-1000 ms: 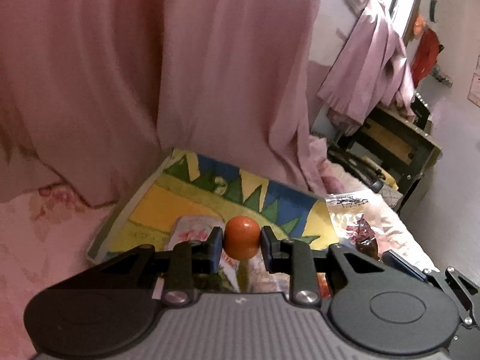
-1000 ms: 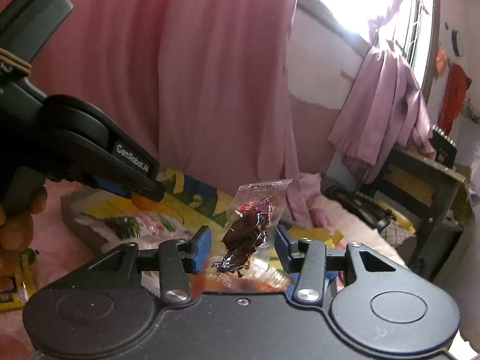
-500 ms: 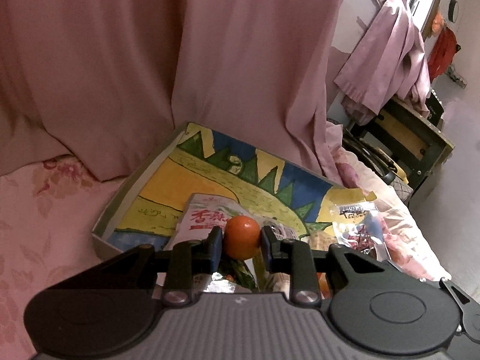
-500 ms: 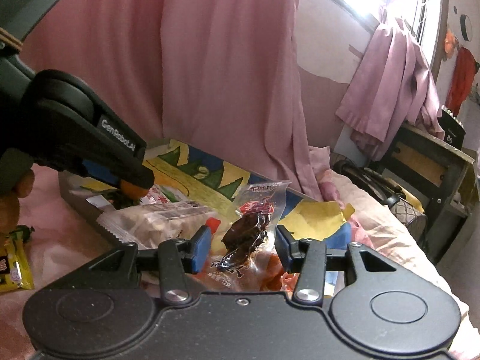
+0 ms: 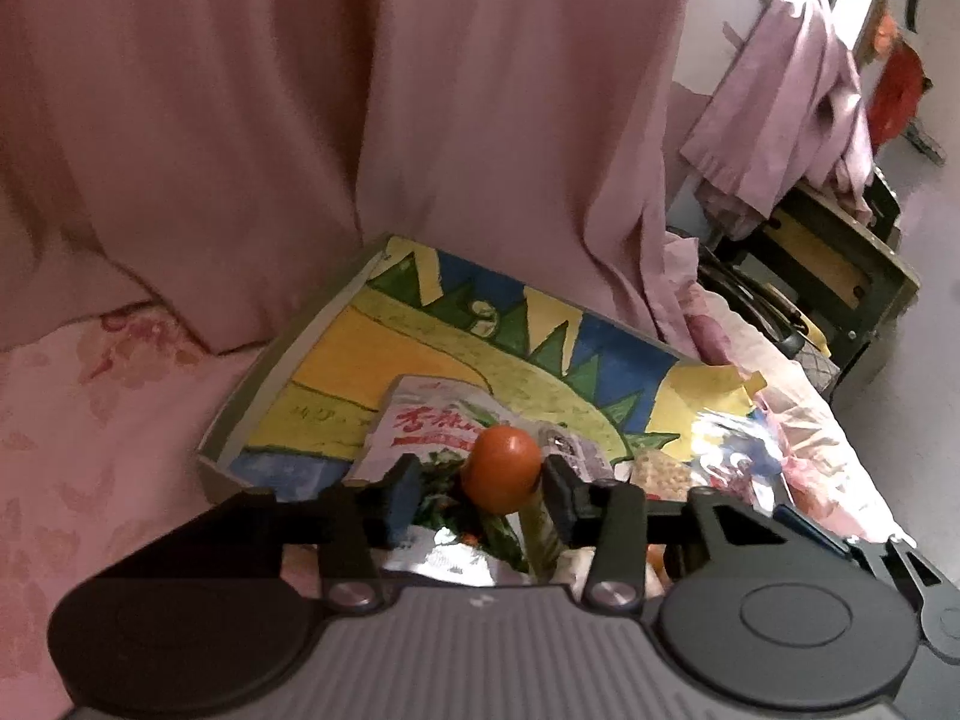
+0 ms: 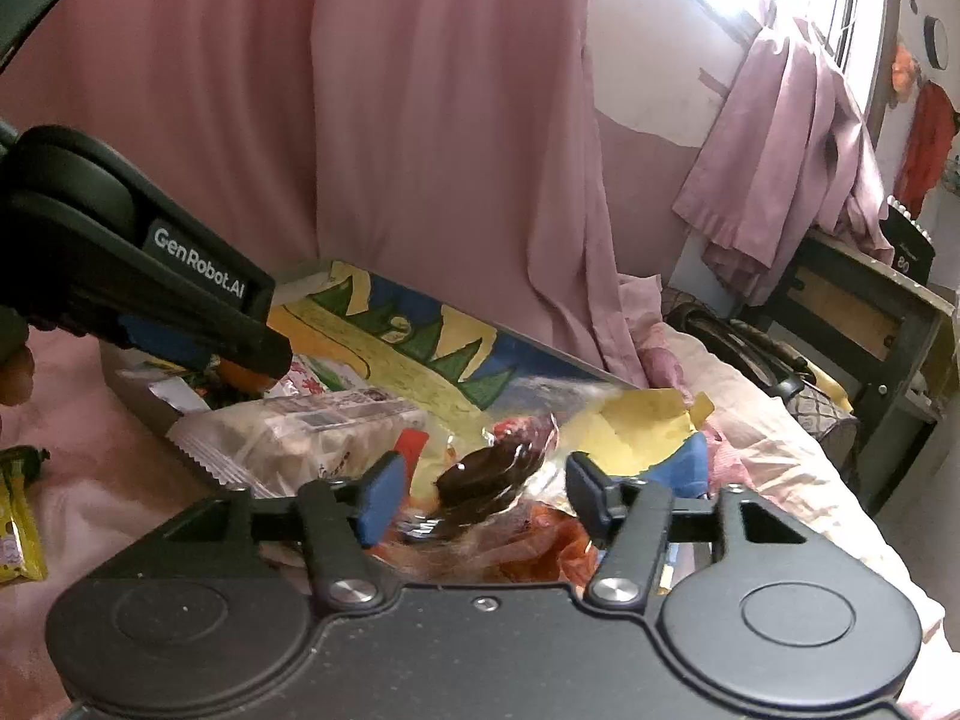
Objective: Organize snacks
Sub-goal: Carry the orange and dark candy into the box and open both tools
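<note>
A shallow box (image 5: 336, 372) with a painted blue, yellow and green lining lies on the pink bed; it also shows in the right wrist view (image 6: 420, 336). Several snack packets lie in it, among them a white packet with red lettering (image 5: 432, 420). My left gripper (image 5: 477, 483) is open; a small orange fruit (image 5: 501, 468) sits between its fingers, against the right one, with a gap on the left. My right gripper (image 6: 480, 489) is open, and a clear packet of dark dried fruit (image 6: 489, 468) lies loose between its fingers over the pile. The left gripper's arm (image 6: 180, 306) shows at the left.
A pink curtain (image 5: 300, 120) hangs close behind the box. A yellow snack bar (image 6: 15, 528) lies on the bedding at the left. A dark desk (image 6: 858, 324) and hanging purple cloth (image 6: 780, 150) stand to the right, past the bed's edge.
Both grippers have dropped toward the box. The left jaws have opened off the orange fruit. The right jaws have opened and the dark-fruit packet has sunk onto the pile.
</note>
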A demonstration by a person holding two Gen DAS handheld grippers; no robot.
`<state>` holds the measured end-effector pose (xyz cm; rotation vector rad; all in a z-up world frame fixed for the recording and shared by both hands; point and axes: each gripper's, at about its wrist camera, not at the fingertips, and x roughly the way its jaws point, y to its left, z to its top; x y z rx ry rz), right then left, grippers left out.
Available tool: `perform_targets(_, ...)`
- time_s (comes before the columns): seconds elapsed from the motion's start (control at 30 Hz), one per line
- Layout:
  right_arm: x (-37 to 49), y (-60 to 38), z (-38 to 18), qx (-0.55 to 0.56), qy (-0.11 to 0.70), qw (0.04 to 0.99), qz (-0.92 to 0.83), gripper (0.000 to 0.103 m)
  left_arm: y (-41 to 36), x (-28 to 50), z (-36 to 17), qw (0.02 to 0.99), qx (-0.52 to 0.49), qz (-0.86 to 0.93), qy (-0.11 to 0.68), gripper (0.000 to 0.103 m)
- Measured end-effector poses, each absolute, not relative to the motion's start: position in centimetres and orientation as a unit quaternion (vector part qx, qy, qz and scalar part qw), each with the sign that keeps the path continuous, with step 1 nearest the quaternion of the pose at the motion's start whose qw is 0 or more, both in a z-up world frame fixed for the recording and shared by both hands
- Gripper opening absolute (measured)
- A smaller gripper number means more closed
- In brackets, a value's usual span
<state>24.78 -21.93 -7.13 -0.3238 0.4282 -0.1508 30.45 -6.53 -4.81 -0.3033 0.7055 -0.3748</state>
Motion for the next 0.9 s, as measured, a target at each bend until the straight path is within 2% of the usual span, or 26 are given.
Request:
perform_targets(0.07, 24.6, -21.9, -7.0, -0.161, 0.208, 0.962, -0.075, 0.073, -6.3, 30.4, -4.7, 0.910, -0.153, -0.179, 0.343, 0.055)
perform_targets(0.47, 22.4, -22.2, -5.3, -0.144, 0.188, 0.968, -0.084, 0.084, -5.3, 28.7, -2.7, 0.919, -0.155, -0.162, 0.324, 0.076)
perform_targets(0.73, 17.9, -22.8, -2.2, -0.107, 0.143, 0.978, -0.106, 0.097, -4.1, 25.0, 0.3, 0.937, -0.148, -0.143, 0.282, 0.095)
perform_targets(0.9, 14.1, -23.1, -0.1, -0.078, 0.109, 0.985, -0.111, 0.102, -3.5, 22.0, 2.1, 0.949, -0.137, -0.131, 0.251, 0.101)
